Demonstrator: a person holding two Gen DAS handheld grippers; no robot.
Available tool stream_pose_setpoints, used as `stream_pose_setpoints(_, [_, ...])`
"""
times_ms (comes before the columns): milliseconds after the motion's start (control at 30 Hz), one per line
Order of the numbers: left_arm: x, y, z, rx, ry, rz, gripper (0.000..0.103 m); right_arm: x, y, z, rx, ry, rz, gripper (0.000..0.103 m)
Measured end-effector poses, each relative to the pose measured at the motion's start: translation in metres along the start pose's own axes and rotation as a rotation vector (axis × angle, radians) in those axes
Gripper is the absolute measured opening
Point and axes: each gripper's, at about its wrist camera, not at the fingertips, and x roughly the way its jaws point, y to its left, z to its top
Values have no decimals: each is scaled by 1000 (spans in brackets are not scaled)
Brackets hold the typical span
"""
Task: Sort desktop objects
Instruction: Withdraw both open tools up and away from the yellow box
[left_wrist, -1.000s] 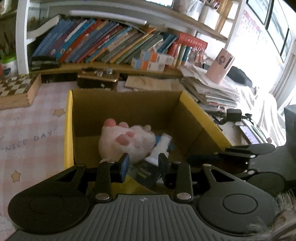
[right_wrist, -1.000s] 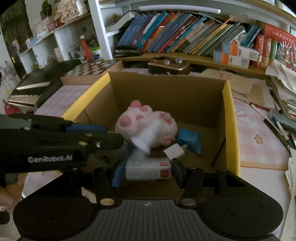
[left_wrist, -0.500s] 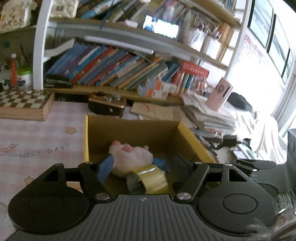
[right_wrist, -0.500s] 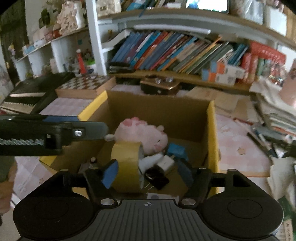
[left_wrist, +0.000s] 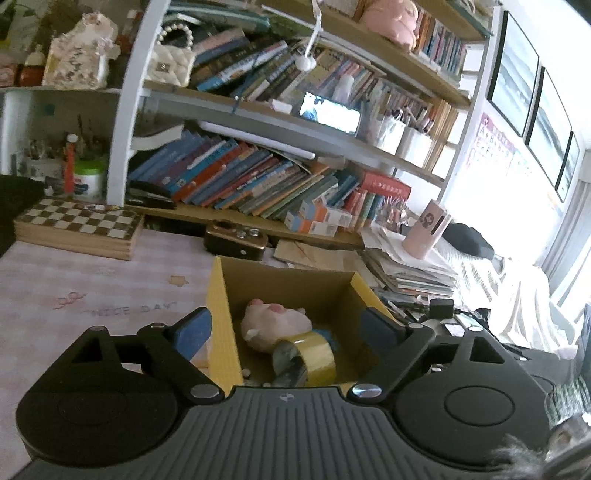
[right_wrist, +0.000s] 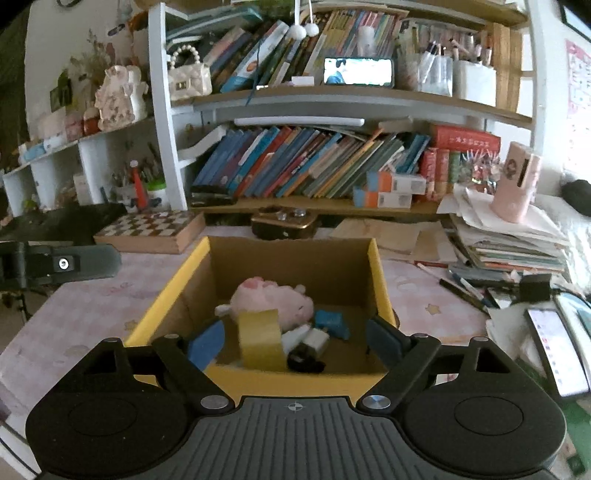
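The desk (right_wrist: 81, 317), under a pink checked mat, lay open and bare to the left of the yellow cardboard box (right_wrist: 376, 280); on the right, pens and a leaning pile of papers (right_wrist: 509, 243) crowded up near the box wall. At the far edge a chessboard (right_wrist: 151, 230) and a small brown radio (right_wrist: 284, 221) sat before the bookshelf (right_wrist: 314, 166), the radio just behind the box's far wall.

Both grippers had pulled back and up from the box since a second ago, so more shelf showed above it. The left gripper (left_wrist: 284, 326), whose jaws had been nearly together then, was opening with nothing between them. The right gripper (right_wrist: 295, 339), which a second ago had a white carton between its jaws, was opening too and held nothing.

The goods lay inside the box: a pink plush toy (right_wrist: 273, 301) toward the far wall, a roll of yellow tape (right_wrist: 260, 343) standing on edge nearer, a white charger (right_wrist: 314, 338) and a blue item (right_wrist: 332, 321) to its right. The tape roll had not been seen a second ago.

"NICE DAY" (left_wrist: 129, 309) read faintly on the mat; book spines were too blurred to read.
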Motion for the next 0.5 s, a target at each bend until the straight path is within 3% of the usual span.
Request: stream_pose_setpoints(500, [-98,49,-61,-7,51,82,90,-57,65,-64,75,41,-61,88])
